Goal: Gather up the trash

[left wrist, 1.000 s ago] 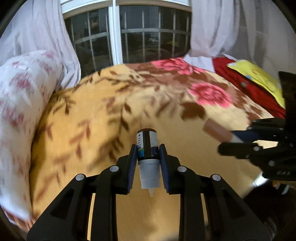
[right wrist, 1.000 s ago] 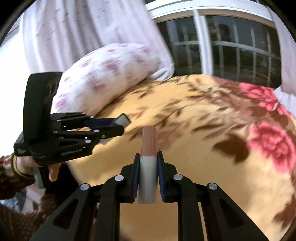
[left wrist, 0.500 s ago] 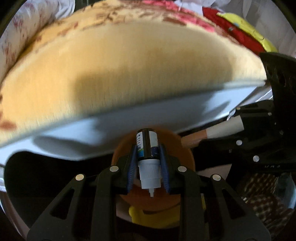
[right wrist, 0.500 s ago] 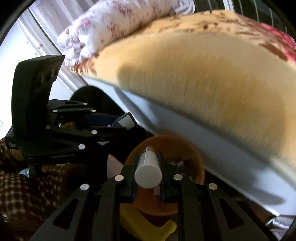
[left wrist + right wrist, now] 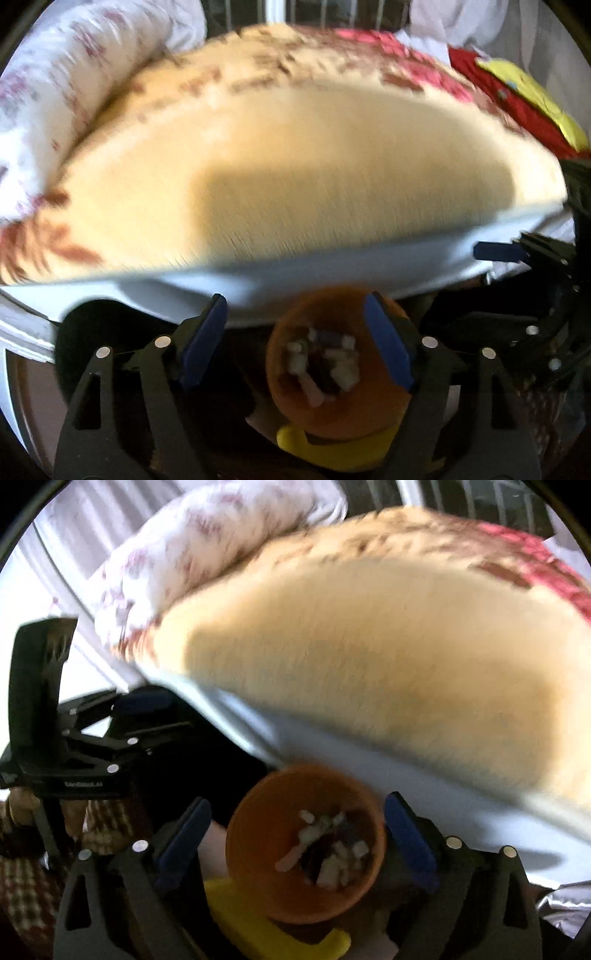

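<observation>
Orange bin: round, mouth facing up, blurred white and dark scraps heaped inside. Left gripper, right gripper above it: jaws opening wide, nothing between pads.

Left gripper: black frame, blue pads, angled steeply down, jaws opening, nothing between them.
Right gripper: same build, angled steeply down, jaws opening wide, nothing gripped.

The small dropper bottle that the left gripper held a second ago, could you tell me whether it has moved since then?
Yes. It has left the left gripper, whose jaws are opening with nothing between them, presumably down into the orange bin beside the bed.
</observation>
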